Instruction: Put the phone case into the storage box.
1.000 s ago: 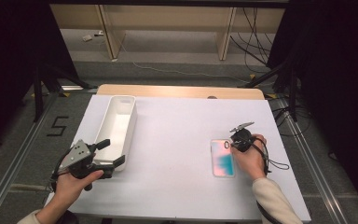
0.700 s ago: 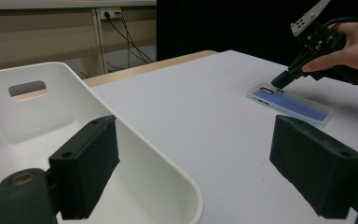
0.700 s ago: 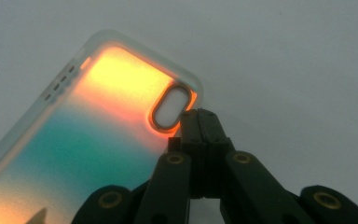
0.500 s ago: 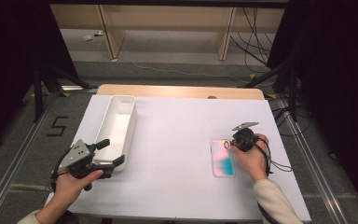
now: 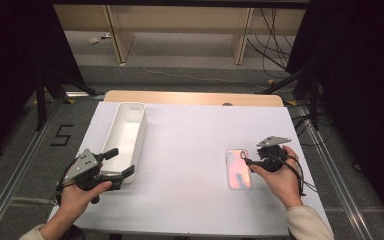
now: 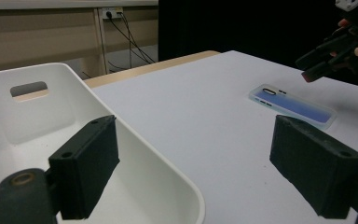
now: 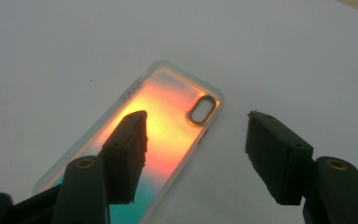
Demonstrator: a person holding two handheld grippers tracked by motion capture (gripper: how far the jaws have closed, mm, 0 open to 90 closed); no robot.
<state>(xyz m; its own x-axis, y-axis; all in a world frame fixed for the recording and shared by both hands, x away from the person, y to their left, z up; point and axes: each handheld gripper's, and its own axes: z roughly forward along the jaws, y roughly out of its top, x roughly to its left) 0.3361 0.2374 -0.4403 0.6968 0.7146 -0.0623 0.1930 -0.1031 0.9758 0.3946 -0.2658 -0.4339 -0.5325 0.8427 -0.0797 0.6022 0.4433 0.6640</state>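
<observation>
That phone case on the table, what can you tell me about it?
The phone case is a clear-rimmed shell with an iridescent back, glowing orange to teal up close and blue from the other side. It has an oval camera cutout near one corner. It lies flat on the white table, empty. The open right gripper hovers over it.

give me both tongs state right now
Left tongs: open, empty, straddling the white bin wall.
Right tongs: open, empty, over the phone case.

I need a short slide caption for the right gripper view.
Open right gripper poised above an iridescent phone case lying flat on the white table.
</observation>
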